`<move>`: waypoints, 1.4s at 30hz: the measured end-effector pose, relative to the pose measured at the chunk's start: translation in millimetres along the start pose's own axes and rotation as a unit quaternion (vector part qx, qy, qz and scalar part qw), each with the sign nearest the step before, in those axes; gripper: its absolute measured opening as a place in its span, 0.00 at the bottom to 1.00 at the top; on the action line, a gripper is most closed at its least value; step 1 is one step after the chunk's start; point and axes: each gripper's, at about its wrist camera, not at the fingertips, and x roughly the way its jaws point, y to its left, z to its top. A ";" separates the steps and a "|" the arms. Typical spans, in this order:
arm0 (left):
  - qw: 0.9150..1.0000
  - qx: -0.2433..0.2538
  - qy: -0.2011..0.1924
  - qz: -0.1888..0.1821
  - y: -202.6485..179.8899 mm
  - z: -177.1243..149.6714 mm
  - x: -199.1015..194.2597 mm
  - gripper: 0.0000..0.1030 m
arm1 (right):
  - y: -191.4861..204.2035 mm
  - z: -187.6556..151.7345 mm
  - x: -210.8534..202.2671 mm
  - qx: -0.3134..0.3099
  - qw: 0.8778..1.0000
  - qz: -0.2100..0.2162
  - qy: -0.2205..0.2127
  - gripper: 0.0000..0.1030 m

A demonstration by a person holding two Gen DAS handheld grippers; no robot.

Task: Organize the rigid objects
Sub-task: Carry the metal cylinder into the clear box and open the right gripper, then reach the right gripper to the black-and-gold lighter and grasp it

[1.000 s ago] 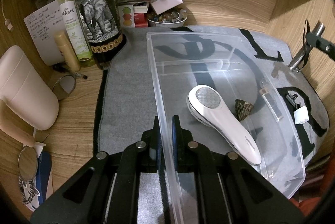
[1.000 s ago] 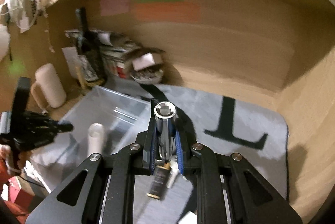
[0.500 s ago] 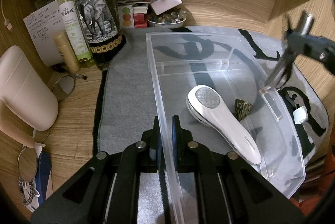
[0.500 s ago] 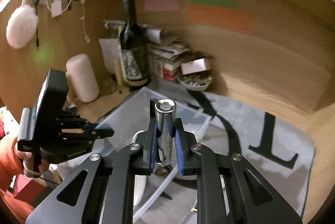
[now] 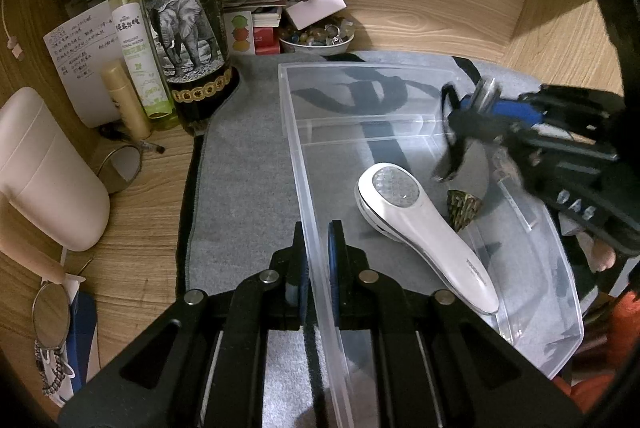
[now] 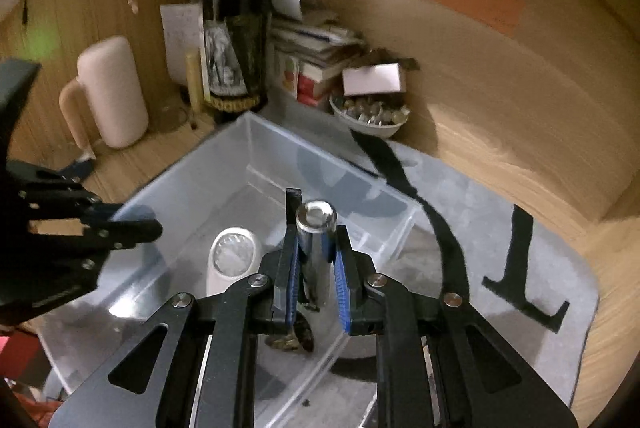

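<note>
A clear plastic bin (image 5: 540, 356) lies on the grey mat. In it are a white handheld device (image 5: 424, 228) and a small ribbed cone (image 5: 463, 206). My left gripper (image 5: 318, 260) is shut on the bin's near left wall. My right gripper (image 6: 316, 260) hangs over the bin and its jaws have parted; the silver metal cylinder (image 6: 315, 240) still stands between them, with blue pads (image 6: 342, 292) a little apart from it. In the left wrist view the right gripper (image 5: 476, 104) is above the bin's right side, with the cylinder (image 5: 484, 90) at its tip.
A dark wine bottle (image 5: 182, 8), a green spray bottle (image 5: 138, 44), a beige tube (image 5: 124, 100), papers and a bowl of trinkets (image 5: 316, 38) crowd the back left. A cream jug (image 5: 44, 168) stands on the left. Wooden walls close the back and right.
My right gripper has moved left over the bin with the cylinder, and its jaws have parted. The left gripper has kept its hold on the bin wall.
</note>
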 end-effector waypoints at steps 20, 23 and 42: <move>1.000 0.000 0.000 0.000 0.1 -0.4 0.1 0.08 | 2.3 -3.5 -27.3 0.008 0.999 0.045 -0.013 0.43; 1.000 0.000 0.000 0.001 0.4 0.0 0.4 0.08 | -7.9 -3.4 -42.0 0.016 0.999 0.037 -0.029 0.43; 1.000 0.002 0.000 0.002 2.9 -1.6 0.3 0.08 | -74.9 -64.1 -41.0 0.110 0.994 -0.011 0.024 0.44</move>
